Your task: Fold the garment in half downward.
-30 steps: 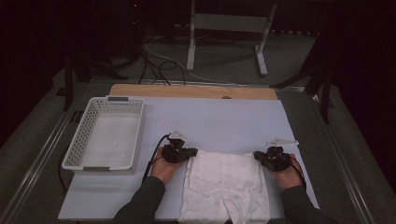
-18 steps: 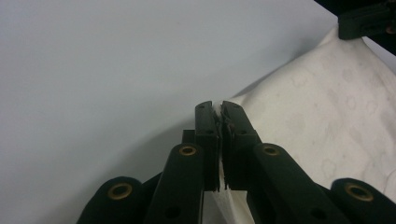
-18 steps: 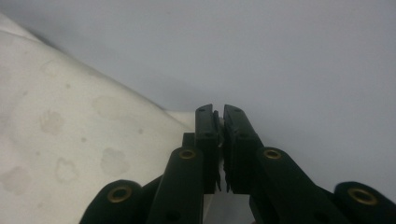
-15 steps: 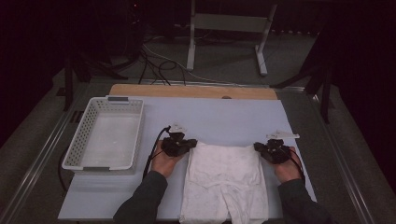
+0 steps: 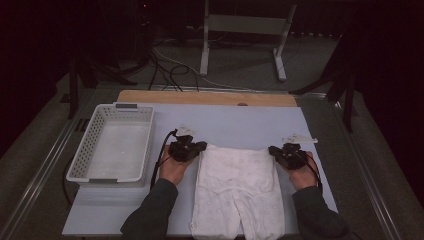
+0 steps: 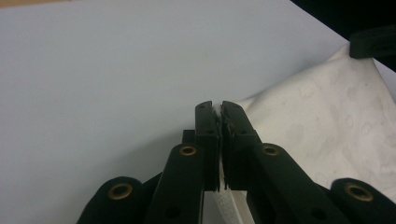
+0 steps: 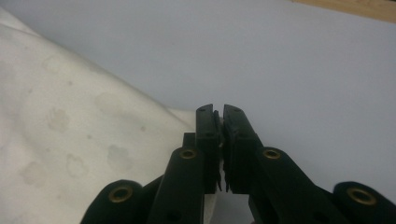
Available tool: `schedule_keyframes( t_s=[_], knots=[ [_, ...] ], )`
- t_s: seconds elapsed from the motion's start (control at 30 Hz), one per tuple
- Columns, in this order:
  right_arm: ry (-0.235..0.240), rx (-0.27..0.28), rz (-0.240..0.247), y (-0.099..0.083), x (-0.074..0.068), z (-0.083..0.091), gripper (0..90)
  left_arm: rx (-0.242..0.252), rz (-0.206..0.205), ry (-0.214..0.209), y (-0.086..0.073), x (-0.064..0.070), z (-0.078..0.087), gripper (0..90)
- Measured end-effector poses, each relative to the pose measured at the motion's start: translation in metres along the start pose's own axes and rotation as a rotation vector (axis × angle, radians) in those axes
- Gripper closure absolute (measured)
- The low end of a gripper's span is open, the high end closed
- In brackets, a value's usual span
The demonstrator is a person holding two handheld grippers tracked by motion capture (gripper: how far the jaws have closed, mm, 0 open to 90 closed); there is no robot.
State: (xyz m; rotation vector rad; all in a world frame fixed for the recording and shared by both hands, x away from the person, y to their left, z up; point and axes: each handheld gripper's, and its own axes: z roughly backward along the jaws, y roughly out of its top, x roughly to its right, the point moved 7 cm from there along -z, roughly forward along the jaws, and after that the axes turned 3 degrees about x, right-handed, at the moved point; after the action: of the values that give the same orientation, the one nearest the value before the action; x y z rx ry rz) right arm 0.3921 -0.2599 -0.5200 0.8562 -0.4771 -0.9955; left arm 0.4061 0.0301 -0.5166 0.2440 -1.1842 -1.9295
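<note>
A pair of white shorts [image 5: 237,190] with a faint print lies flat on the pale table cover, waistband away from me, legs toward the near edge. My left gripper [image 5: 200,146] is shut on the waistband's left corner; in the left gripper view a sliver of white cloth [image 6: 299,126] sits pinched between the closed jaws of the left gripper [image 6: 215,105]. At the right corner of the waistband my right gripper [image 5: 273,150] is shut too, and the right gripper view has the shorts [image 7: 70,140] spreading left of the right gripper [image 7: 218,109].
A white perforated basket [image 5: 114,142] stands on the left side of the table, nothing in it. Bare table cover [image 5: 240,122] stretches beyond the shorts to a wooden strip [image 5: 205,97] at the far edge. A metal stand and cables are on the floor behind.
Both grippers have moved away from me, dragging the waistband farther up the table. The shorts have been pulled out longer and flatter.
</note>
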Motion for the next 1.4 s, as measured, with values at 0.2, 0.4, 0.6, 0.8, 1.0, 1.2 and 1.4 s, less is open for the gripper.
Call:
schedule_keyframes(
  t_s=[0.2, 0.4, 0.6, 0.8, 1.0, 1.2, 1.4],
  knots=[
    [-0.009, 0.013, 0.008, 0.012, 0.0, -0.002, 86.0, 0.013, 0.0, 0.021, 0.011, -0.004, 0.001, 87.2],
    [-0.019, 0.021, 0.001, 0.021, 0.003, -0.004, 86.0, 0.024, 0.003, 0.034, 0.018, -0.008, 0.0, 87.2],
    [-0.026, 0.022, -0.002, 0.03, 0.007, -0.009, 85.9, 0.03, 0.006, 0.044, 0.025, -0.012, -0.002, 87.1],
    [-0.025, 0.035, 0.003, 0.042, 0.011, -0.014, 85.9, 0.037, 0.001, 0.071, 0.039, -0.018, -0.004, 87.0],
    [-0.042, 0.059, 0.022, 0.052, 0.016, -0.022, 85.8, 0.047, 0.009, 0.098, 0.051, -0.024, -0.009, 87.0],
    [-0.05, 0.072, -0.003, 0.054, 0.021, -0.03, 85.8, 0.052, 0.041, 0.129, 0.055, -0.029, -0.015, 86.9],
    [-0.05, 0.079, -0.042, 0.055, 0.022, -0.038, 68.1, 0.064, 0.107, 0.15, 0.054, -0.036, -0.018, 62.5]
  ],
)
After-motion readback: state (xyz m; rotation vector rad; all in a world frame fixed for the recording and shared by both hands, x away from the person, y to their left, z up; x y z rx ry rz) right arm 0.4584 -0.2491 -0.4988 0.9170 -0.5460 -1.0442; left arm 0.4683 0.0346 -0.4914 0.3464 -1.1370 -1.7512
